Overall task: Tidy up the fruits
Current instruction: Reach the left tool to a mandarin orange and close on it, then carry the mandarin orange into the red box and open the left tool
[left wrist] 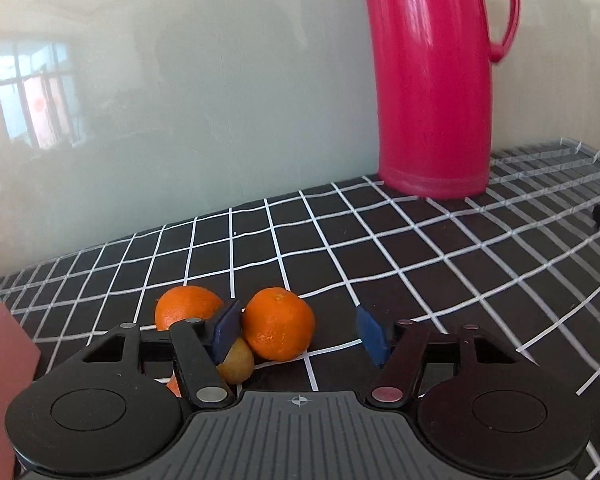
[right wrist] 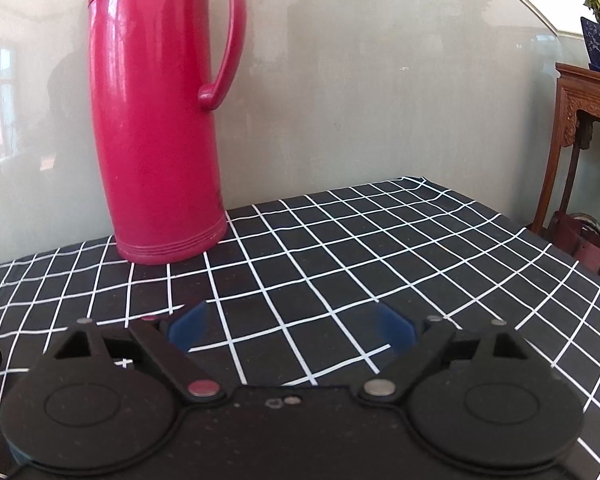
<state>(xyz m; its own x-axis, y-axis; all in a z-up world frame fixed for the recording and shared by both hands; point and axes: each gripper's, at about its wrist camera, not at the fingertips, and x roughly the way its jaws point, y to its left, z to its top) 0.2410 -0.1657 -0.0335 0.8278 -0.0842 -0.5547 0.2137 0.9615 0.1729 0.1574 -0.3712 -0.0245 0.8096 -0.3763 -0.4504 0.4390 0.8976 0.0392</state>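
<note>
only the left wrist view shows the fruit: left tongs (left wrist: 298,330) spread around an orange (left wrist: 278,324), unpinched. right tongs (right wrist: 292,330) gape over bare worktop (right wrist: 340,248).

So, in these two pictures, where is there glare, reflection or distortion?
Left wrist view: the glossy wall reflects a bright window, and the red flask bends from the fisheye. Right wrist view: the tablecloth grid lines curve, and the flask shows soft highlights.
</note>
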